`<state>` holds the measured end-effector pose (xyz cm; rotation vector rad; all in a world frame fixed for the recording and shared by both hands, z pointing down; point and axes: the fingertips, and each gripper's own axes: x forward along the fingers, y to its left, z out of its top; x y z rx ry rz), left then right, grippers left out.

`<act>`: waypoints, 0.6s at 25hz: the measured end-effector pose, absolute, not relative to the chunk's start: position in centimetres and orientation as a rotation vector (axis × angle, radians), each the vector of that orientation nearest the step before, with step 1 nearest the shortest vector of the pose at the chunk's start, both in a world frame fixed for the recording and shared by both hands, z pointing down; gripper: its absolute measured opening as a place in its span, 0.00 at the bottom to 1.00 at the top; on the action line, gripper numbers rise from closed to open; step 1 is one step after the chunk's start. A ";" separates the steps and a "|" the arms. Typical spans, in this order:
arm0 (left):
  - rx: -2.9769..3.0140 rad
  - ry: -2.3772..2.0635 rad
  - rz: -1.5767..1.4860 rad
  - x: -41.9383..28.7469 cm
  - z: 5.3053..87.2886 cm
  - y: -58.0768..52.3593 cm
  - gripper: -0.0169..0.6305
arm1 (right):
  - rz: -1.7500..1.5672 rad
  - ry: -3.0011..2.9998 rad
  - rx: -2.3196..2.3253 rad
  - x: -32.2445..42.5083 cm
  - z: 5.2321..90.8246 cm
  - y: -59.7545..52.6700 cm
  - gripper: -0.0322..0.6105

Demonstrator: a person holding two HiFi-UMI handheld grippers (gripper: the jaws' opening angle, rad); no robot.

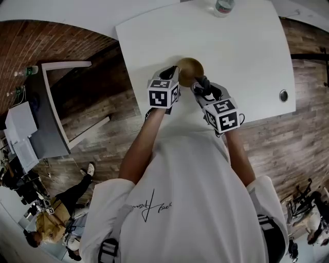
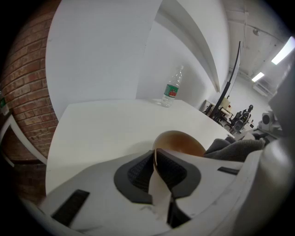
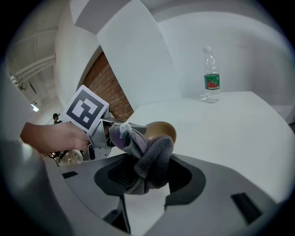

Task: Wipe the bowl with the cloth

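Note:
A brown bowl is near the front edge of the white table, tilted. My left gripper is shut on its rim: in the left gripper view the thin rim of the bowl runs between the two dark pads of the left gripper. My right gripper is shut on a bunched grey and purple cloth, which reaches toward the bowl from its right. The cloth shows beside the bowl's open side. Whether cloth and bowl touch is unclear.
A clear water bottle with a green label stands at the table's far edge, well beyond the bowl. A round cable port sits near the table's right corner. A grey desk stands on the wood floor to the left.

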<state>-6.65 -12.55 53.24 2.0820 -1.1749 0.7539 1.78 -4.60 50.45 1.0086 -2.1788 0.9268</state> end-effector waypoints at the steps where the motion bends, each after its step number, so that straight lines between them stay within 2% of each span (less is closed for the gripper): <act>1: 2.083 -1.176 0.755 -6.7 53.3 -12.6 0.07 | 0.926 -2.178 1.009 1.8 50.5 -4.7 0.33; 15: 2.094 -1.188 0.769 -6.6 53.5 -12.6 0.08 | 0.850 -2.163 0.997 2.7 50.7 -5.4 0.33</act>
